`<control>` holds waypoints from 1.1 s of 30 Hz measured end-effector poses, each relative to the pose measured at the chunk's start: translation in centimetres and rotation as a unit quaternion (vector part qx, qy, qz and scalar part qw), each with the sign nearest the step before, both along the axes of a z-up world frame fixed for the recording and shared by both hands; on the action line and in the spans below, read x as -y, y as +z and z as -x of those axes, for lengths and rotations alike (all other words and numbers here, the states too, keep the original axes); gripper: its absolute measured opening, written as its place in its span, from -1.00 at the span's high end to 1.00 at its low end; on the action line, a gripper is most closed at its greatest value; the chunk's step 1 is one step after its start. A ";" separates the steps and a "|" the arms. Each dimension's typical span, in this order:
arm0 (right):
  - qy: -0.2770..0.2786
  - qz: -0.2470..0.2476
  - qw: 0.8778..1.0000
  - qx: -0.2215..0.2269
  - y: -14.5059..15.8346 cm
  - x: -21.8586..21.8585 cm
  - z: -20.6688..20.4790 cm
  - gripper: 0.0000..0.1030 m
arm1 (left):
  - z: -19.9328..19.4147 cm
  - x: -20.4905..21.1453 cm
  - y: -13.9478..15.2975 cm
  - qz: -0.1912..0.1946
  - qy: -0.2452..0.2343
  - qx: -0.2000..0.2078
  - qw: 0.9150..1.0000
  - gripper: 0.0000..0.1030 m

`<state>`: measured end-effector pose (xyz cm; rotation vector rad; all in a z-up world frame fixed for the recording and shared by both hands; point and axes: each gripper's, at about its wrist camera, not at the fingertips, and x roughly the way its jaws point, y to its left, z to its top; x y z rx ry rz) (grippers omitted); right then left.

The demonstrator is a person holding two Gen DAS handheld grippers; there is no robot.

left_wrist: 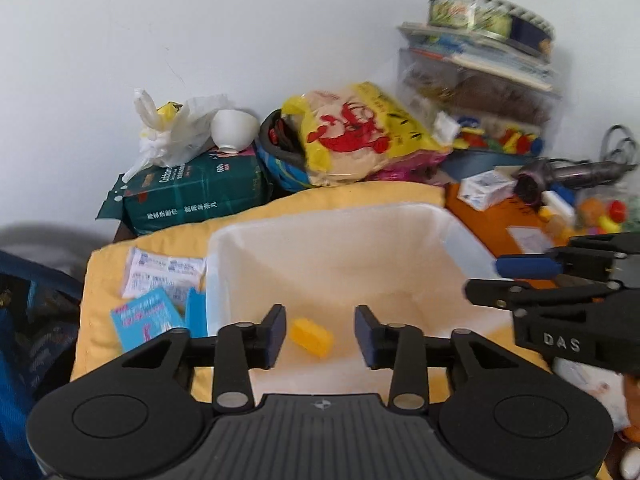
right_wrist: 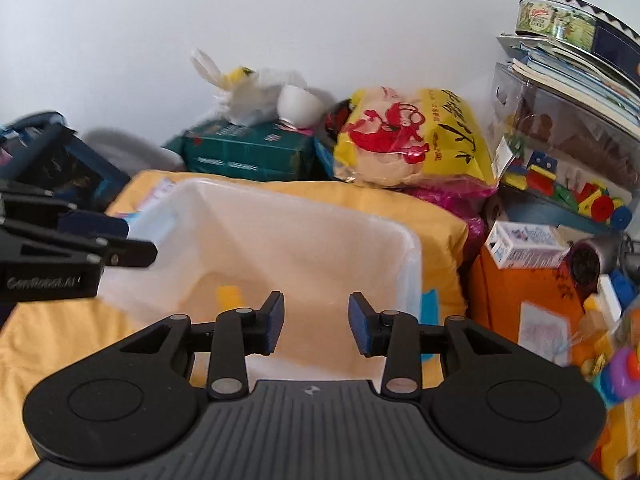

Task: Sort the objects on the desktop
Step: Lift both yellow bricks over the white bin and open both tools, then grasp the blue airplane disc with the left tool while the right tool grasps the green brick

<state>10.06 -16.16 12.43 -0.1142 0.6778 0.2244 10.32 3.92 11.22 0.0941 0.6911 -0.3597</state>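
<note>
from the left wrist camera, the left gripper (left_wrist: 320, 334) hangs over a see-through plastic bin (left_wrist: 468, 240) that sits on a yellow cloth (left_wrist: 352, 196). its jaws stand partly apart and nothing is between them. a small yellow block (left_wrist: 311, 337) lies on the floor of the bin, below the gap and closer to the left finger. to the left of the bin, on the cloth, lie a white paper packet (left_wrist: 160, 274) and a light blue booklet (left_wrist: 146, 316). behind the cloth are a green tissue pack (left_wrist: 192, 196) with a white bowl (left_wrist: 234, 128) upside down on it, and a yellow bag with a red picture (left_wrist: 360, 132). the right gripper (left_wrist: 560, 292) pokes in from the right edge, just above the bin's right side. from the right wrist camera, the right gripper (right_wrist: 316, 326) also hangs over the bin (right_wrist: 412, 264), jaws partly apart and holding nothing. the yellow block (right_wrist: 229, 296) shows through the bin, left of the fingers. the left gripper (right_wrist: 80, 252) comes in from the left. an orange box (right_wrist: 520, 288) with a small white box (right_wrist: 524, 248) on top stands to the right of the cloth (right_wrist: 436, 216).
</note>
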 end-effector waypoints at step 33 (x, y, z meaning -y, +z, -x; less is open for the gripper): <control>0.079 0.039 0.994 -0.070 -11.0 -5.0 14.6 0.05 | 15.4 -2.2 -12.5 -0.065 -0.009 -0.095 0.993 0.03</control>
